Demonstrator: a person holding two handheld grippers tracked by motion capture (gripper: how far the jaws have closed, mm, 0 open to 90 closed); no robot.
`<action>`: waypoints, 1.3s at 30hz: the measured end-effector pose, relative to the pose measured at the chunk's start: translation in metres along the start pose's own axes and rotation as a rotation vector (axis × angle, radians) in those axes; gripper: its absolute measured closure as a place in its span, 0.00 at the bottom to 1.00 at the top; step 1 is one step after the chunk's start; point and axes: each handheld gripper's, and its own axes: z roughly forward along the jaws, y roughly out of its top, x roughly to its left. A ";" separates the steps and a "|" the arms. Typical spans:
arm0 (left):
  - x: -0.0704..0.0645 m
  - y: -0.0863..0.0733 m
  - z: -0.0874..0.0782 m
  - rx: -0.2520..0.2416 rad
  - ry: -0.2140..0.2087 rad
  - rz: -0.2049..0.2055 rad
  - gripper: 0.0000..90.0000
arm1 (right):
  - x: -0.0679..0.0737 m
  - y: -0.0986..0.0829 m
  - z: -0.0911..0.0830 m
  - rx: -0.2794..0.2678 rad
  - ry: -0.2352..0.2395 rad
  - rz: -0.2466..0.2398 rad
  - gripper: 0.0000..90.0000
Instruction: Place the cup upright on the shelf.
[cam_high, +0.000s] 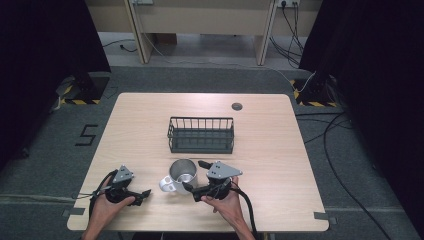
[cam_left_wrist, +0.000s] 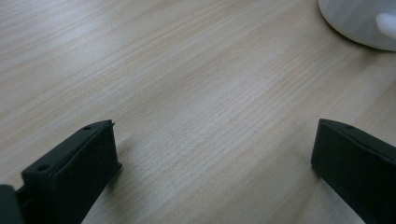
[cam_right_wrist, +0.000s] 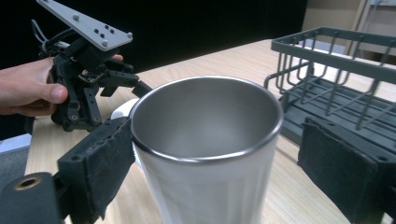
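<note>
A white mug (cam_high: 179, 176) with a steel inside stands upright on the wooden table (cam_high: 260, 150), near its front edge. My right gripper (cam_high: 193, 175) is open, one jaw on each side of the mug. In the right gripper view the mug (cam_right_wrist: 205, 154) sits between the pads; the left pad (cam_right_wrist: 105, 163) is at its wall and the right pad (cam_right_wrist: 341, 163) stands apart. My left gripper (cam_high: 144, 196) rests low on the table, left of the mug, open with nothing between its jaws. In the left gripper view, the left gripper (cam_left_wrist: 212, 154) frames bare wood, and the mug's base (cam_left_wrist: 359, 23) is at top right.
A dark wire rack (cam_high: 201, 135) stands mid-table just behind the mug, also close on the right in the right gripper view (cam_right_wrist: 336, 74). A round cable grommet (cam_high: 237, 106) lies near the far edge. Black curtains hang on both sides and cables run over the floor.
</note>
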 end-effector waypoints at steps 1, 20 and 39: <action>0.000 0.000 0.000 0.000 0.000 0.000 0.00 | 0.000 0.000 0.002 0.000 0.002 0.002 0.09; 0.000 0.000 0.000 0.000 -0.003 0.003 0.00 | -0.001 -0.002 0.040 -0.028 0.045 0.024 0.04; 0.000 0.000 0.000 0.000 -0.003 0.003 0.00 | 0.003 0.013 0.032 -0.070 -0.002 -0.010 0.07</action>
